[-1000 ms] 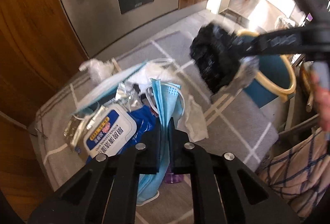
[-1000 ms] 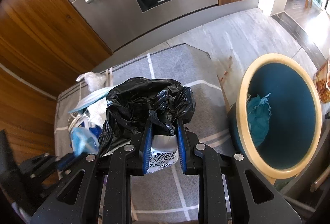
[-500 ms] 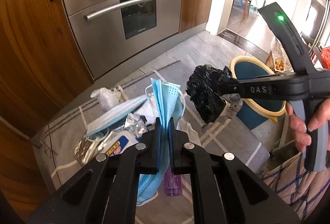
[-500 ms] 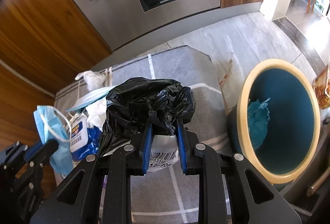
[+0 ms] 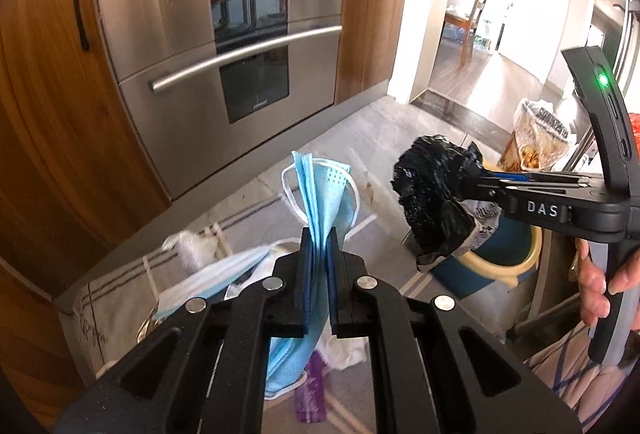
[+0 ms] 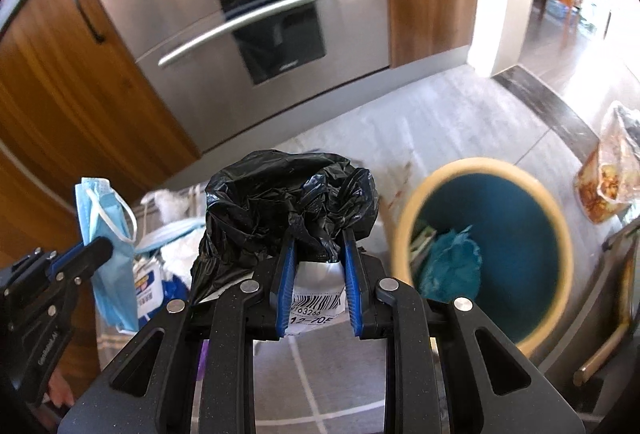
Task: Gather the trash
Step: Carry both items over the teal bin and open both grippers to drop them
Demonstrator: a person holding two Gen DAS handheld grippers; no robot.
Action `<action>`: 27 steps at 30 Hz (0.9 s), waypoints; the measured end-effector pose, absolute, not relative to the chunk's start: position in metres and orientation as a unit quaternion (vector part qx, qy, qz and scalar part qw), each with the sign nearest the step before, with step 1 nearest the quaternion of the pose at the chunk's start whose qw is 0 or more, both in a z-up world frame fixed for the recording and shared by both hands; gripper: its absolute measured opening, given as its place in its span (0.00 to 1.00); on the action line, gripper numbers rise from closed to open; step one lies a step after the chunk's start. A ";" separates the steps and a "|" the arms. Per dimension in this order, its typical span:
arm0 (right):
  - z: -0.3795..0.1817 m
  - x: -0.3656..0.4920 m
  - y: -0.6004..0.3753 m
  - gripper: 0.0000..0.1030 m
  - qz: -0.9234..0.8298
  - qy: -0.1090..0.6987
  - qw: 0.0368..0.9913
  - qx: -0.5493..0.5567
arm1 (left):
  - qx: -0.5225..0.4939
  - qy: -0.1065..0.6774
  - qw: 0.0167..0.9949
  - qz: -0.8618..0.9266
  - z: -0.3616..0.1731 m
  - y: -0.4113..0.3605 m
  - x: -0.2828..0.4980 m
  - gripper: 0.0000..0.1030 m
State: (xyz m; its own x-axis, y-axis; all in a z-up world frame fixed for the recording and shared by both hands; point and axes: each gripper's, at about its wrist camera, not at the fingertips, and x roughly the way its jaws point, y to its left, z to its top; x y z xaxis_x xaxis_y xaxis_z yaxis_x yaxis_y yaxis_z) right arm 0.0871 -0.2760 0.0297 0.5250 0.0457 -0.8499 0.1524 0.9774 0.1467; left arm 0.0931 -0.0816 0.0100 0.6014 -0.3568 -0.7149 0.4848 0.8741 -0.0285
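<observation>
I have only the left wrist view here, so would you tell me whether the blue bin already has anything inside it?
Observer: Yes, the blue bin holds crumpled teal trash.
Operator: What is under the black bag?
Observer: The right gripper is shut on the black bag, wrapped around a white barcoded item.
Operator: And my mask?
Observer: The blue mask hangs clear of the floor pile from the left gripper.

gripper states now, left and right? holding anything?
Left hand-held gripper: shut on the blue face mask.
Right hand-held gripper: shut on the black plastic bag with a labelled white packet.
</observation>
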 end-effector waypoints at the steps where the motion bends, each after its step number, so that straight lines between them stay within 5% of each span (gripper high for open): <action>1: 0.033 0.085 -0.282 0.23 -0.034 0.483 0.869 0.106 | 0.083 0.375 0.891 -0.240 0.013 -0.086 0.094 0.06; 19: 0.080 0.048 -0.398 0.23 -0.122 0.414 0.894 0.119 | 0.078 0.336 0.893 -0.290 0.023 -0.147 0.096 0.06; 27: 0.026 0.052 -0.475 0.23 -0.159 0.471 0.841 0.212 | 0.032 0.338 0.868 -0.362 0.017 -0.176 0.091 0.06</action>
State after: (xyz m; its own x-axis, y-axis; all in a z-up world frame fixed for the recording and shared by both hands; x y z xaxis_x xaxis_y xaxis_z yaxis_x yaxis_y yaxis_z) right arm 0.0516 -0.4749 0.0258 0.5058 -0.0677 -0.8600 0.4673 0.8595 0.2072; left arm 0.0909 -0.1756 0.0166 0.5098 -0.6063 -0.6103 0.6492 0.7366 -0.1896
